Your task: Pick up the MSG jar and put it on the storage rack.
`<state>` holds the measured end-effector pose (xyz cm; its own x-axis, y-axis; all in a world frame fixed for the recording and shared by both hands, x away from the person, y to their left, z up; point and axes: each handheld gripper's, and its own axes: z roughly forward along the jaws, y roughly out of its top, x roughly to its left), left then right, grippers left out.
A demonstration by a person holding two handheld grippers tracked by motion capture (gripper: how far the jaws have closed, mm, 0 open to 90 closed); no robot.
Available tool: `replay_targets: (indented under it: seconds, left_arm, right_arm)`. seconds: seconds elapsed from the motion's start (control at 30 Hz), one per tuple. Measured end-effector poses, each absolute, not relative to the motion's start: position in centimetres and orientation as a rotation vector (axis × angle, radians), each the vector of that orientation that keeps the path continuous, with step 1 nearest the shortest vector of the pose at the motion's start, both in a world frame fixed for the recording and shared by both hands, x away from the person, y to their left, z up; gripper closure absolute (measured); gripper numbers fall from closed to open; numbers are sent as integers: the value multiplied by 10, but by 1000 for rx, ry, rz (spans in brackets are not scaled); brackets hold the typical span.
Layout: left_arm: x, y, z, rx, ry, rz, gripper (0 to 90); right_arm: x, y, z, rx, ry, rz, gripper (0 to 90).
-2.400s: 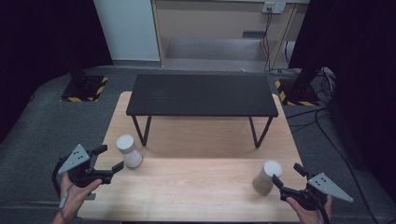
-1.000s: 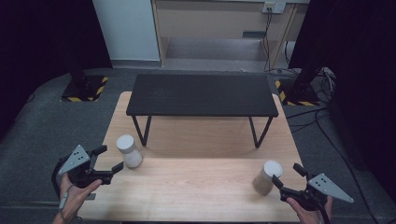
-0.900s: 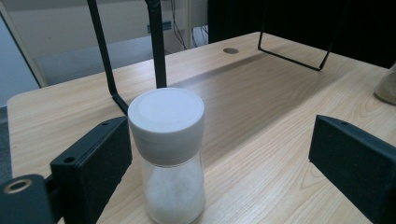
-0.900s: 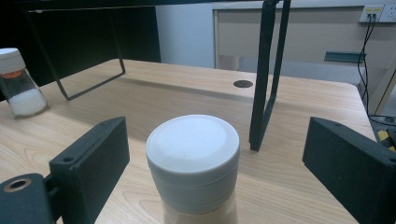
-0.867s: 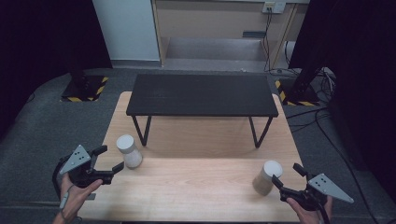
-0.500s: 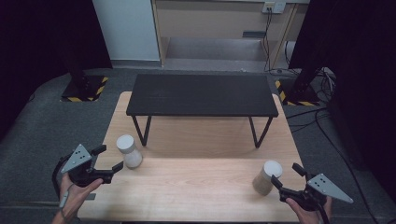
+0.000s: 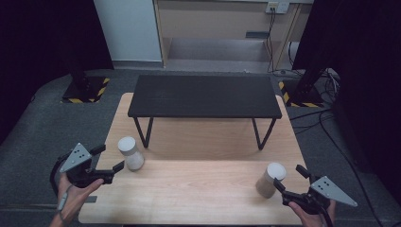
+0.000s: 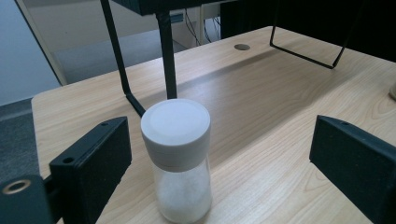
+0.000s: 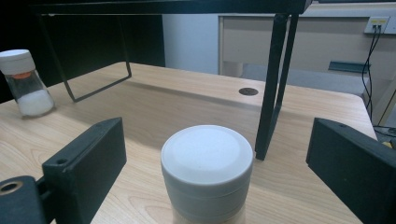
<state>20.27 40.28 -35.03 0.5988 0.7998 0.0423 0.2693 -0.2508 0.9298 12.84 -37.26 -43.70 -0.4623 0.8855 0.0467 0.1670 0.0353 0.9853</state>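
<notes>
Gripper jaws on both sides are held wide open: the left gripper (image 8: 219,154) frames a white-capped clear glass shaker (image 8: 179,158) of white grains, untouched, and the right gripper's (image 9: 215,163) have just been opening about a white-lidded tan jar (image 9: 207,175). Both are judged light, rigid, smooth and breakable, best taken gently around the body below the cap.

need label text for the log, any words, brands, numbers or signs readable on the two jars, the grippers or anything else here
No readable text in any view.
Salt jar: plain white cap, clear glass, no label seen.
Second jar: plain white cap, no print seen.
Black rack and wooden table: no marking.
Yellow-black hazard stripes on a floor base: a sign pattern, no words.
</notes>
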Motion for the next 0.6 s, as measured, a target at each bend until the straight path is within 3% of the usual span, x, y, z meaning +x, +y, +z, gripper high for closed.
replay_targets:
  seconds: [0.27, 0.6]
  left_arm:
    - [208, 401, -311, 1920, 929, 643, 39]
    - [239, 391, -302, 2022, 994, 569, 57]
  right_arm:
    - [128, -372, -436, 1070, 1691, 1478, 36]
    - [126, -372, -436, 1073, 1679, 1472, 47]
